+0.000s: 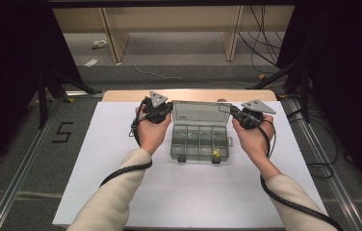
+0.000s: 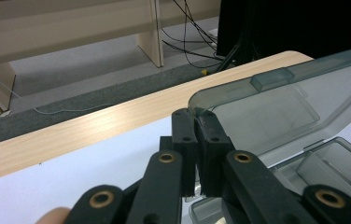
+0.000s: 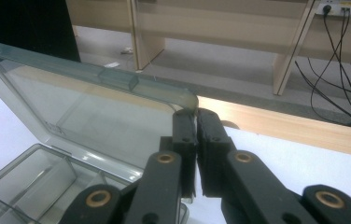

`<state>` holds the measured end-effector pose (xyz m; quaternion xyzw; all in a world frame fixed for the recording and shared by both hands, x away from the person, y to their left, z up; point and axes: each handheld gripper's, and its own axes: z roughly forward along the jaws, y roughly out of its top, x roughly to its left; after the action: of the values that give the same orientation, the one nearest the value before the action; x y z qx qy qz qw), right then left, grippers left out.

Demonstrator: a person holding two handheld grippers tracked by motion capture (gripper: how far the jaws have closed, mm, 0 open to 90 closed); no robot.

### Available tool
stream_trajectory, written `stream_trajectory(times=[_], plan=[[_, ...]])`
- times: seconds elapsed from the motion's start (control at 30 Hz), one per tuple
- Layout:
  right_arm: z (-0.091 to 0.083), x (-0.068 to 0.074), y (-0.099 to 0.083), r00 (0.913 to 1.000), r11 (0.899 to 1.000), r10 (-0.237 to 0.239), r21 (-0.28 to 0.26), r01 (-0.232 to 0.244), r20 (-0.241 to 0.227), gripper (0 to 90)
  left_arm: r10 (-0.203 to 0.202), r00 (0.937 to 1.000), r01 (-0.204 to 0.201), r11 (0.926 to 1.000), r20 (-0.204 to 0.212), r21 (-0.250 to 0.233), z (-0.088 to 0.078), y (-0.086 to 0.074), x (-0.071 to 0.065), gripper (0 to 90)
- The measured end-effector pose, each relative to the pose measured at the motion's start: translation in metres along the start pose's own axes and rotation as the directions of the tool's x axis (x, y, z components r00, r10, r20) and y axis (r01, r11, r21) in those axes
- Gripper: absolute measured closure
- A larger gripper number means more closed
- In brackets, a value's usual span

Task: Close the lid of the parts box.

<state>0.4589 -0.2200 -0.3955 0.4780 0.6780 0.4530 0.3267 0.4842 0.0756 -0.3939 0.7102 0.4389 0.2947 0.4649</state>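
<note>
Both grippers, left (image 2: 196,122) and right (image 3: 196,120), pinch the clear smoky plastic compartment box's lid (image 1: 199,113) at its top corners. Judged light, thin, flexible, slippery; corner grips suit it.

Organizer box (image 1: 200,142): clear smoky-grey plastic, lid (image 1: 199,113) same tint, see-through. Small yellow piece (image 1: 215,154) in compartment at near right corner of box. Left gripper (image 2: 196,116) and right gripper (image 3: 196,113): black jaws, brass-coloured rivets; grey three-cornered plates on top. Surface (image 1: 121,144): plain white sheet, pale wood grain along far edge. Sleeves (image 1: 116,192): cream. Cables: black. Floor: grey, black "5" mark (image 1: 62,132).
</note>
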Motion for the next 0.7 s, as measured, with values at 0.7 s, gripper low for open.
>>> stream_trajectory(times=[0.7], plan=[[-0.011, 0.003, -0.008, 0.9997, 1.0, -0.024, -0.004, 0.023, -0.012, 88.0, 0.022, 0.9998, -0.022, 0.9995, 0.001, -0.021, -0.009, -0.009, -0.004, 86.8]])
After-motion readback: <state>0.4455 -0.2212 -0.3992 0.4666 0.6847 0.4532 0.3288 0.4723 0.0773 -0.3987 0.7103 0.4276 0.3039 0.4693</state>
